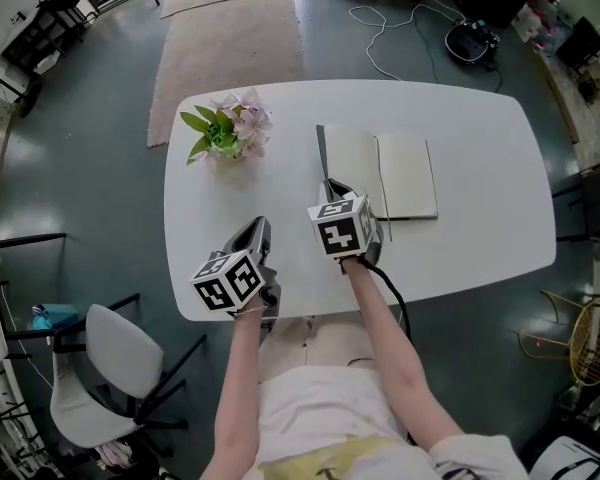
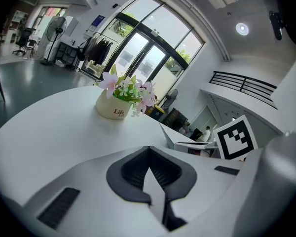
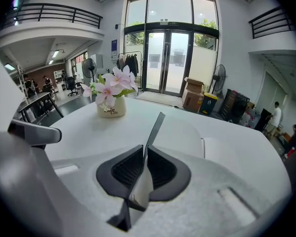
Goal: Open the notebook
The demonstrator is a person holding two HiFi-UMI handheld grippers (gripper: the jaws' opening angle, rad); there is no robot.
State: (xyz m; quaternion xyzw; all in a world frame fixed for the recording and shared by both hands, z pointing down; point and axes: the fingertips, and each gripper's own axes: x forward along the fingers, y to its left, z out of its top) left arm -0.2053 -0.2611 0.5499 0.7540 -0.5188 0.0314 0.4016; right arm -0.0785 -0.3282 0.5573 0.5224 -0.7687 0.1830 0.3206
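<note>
The right gripper (image 3: 145, 154) had its jaws pinched narrow on the thin dark cover (image 3: 154, 127) of the notebook (image 1: 405, 173). The cover stood on edge between the ribbed black pads. The left gripper (image 2: 149, 152) was closed on nothing, low and left of centre in the head view. The notebook lay right of centre, its pale blank pages flat. The rounded white table (image 1: 480, 118) looked smooth and matt, with a cream pot of pink flowers (image 1: 230, 133) at its upper left. The floor was grey, with a beige rug (image 1: 230, 48) at the top.

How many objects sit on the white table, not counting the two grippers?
2. A flower pot at the far left; a notebook to its right, its cover pinched upright in the right gripper's jaws. Nothing appears hidden.
</note>
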